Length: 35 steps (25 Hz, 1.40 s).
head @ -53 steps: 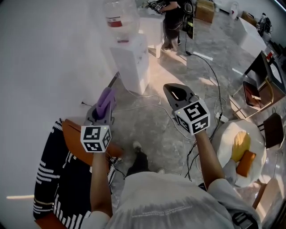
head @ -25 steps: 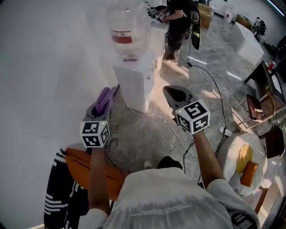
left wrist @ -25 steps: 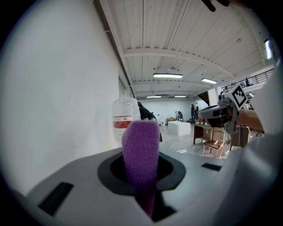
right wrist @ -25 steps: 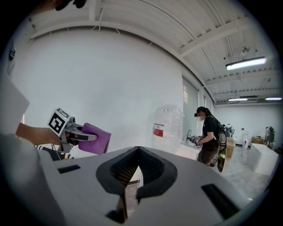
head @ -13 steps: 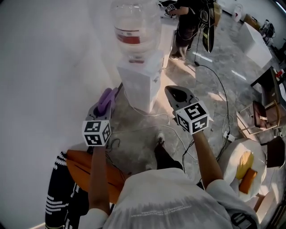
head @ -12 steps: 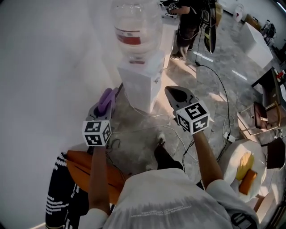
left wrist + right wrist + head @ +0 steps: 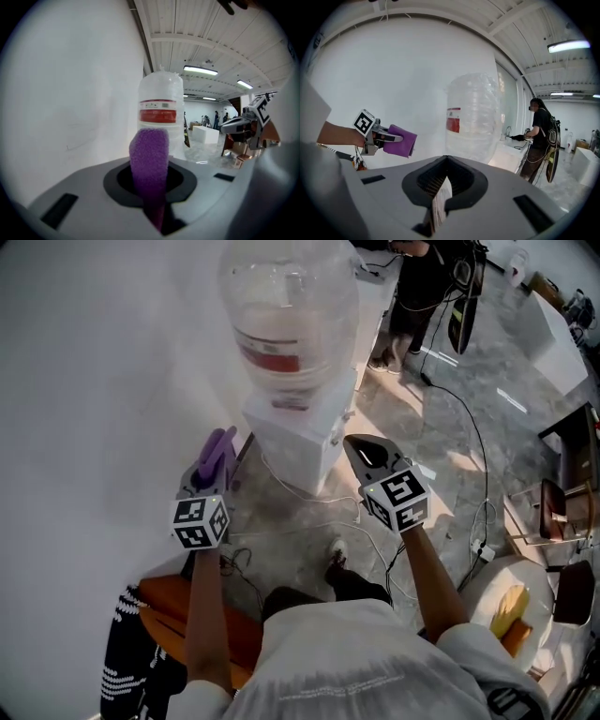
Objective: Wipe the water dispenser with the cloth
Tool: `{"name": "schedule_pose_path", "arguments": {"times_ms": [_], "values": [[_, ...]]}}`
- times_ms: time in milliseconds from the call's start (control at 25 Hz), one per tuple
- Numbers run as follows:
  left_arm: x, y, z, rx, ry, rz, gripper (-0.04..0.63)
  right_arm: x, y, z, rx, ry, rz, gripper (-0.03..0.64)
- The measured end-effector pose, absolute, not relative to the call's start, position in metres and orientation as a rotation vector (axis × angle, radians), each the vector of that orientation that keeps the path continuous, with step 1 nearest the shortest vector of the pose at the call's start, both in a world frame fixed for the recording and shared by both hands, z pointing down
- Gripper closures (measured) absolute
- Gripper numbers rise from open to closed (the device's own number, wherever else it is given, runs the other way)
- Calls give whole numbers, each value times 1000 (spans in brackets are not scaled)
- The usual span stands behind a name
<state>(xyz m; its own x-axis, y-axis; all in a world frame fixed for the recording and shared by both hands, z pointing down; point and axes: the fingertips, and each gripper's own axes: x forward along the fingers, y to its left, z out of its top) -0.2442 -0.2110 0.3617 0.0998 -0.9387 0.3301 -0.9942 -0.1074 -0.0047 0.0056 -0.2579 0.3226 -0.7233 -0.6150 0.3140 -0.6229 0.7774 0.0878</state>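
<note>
The white box-shaped water dispenser (image 7: 300, 427) stood upright on the floor against the wall, with a clear plastic bottle (image 7: 289, 310) with a red label seated neck-down on top of it, so its long axis ran straight up. The left hand-held gripper (image 7: 216, 460) was just short of the dispenser's left front corner, its jaws clamped on a folded purple cloth (image 7: 149, 154) that stuck out past the tips. In the left gripper view the cloth pointed almost squarely at the bottle, which rose directly beyond it, apart from it and not yet touched. The right hand-held gripper (image 7: 370, 448) hung off the dispenser's right front corner at about the same distance, its jaws together with nothing between them. Since the cloth was on the left side, that hand looked the one to close the gap: a short push forward and slightly rightward would likely bring the cloth onto the dispenser's front or left face, or a lift would bring it onto the bottle above
</note>
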Motion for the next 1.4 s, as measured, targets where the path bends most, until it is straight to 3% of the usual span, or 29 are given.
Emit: {"name": "schedule_pose_path", "arguments": {"times_ms": [720,1400], "values": [[-341,-355,492,2070,-1818,339,543,-36,-327,389,1400,-2489,281,603],[-247,-393,571,2115,-1725,390,543,8,-324,475,1261,-2393,301,603]]}}
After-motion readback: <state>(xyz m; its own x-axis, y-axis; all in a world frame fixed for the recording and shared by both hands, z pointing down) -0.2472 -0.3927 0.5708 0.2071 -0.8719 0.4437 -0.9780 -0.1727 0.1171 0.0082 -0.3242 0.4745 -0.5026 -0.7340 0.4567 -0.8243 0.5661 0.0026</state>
